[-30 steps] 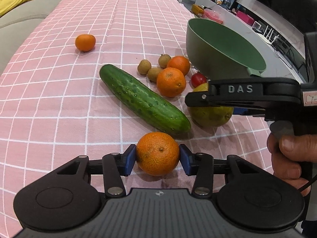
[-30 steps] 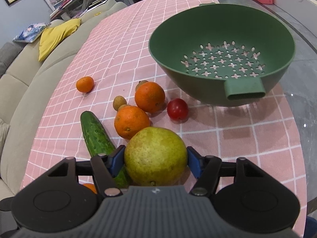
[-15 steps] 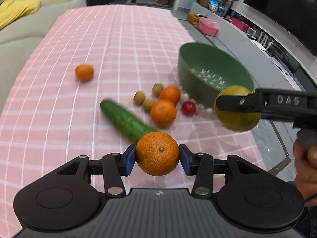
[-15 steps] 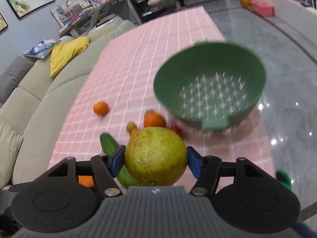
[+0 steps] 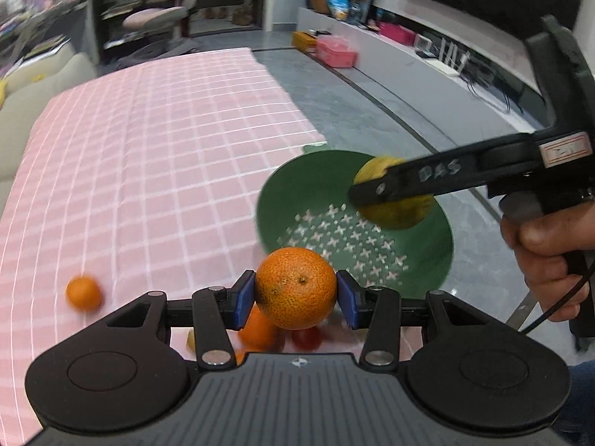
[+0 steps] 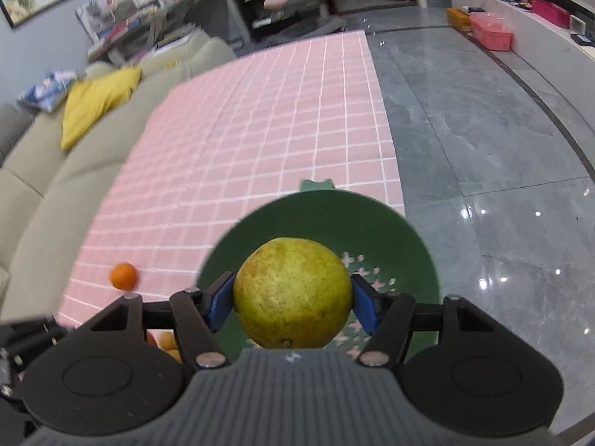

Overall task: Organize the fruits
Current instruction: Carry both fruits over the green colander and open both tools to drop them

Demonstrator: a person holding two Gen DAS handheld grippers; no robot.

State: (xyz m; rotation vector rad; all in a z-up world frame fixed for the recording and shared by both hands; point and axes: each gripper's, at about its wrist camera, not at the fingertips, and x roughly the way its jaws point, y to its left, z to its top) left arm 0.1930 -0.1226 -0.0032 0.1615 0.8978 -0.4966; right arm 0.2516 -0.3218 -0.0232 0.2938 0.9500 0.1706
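My left gripper (image 5: 296,290) is shut on an orange (image 5: 296,287) and holds it in the air just before the near rim of the green colander (image 5: 427,256). My right gripper (image 6: 292,301) is shut on a yellow-green pear (image 6: 292,293) and holds it over the colander (image 6: 394,230). In the left wrist view the right gripper (image 5: 386,193) and its pear (image 5: 398,213) hang above the colander's far right side. A small orange (image 5: 83,293) lies alone on the pink checked cloth (image 5: 156,171); it also shows in the right wrist view (image 6: 123,275).
Below my left gripper an orange (image 5: 256,329) and a red fruit (image 5: 306,337) peek out, mostly hidden. A beige sofa (image 6: 44,193) with a yellow cushion (image 6: 96,100) runs along the cloth's left side. Grey tiled floor (image 6: 483,141) lies beyond the right edge.
Both grippers rose and moved forward with their fruit. The pear now hangs over the colander. The cucumber and most loose fruit dropped out of view below the grippers.
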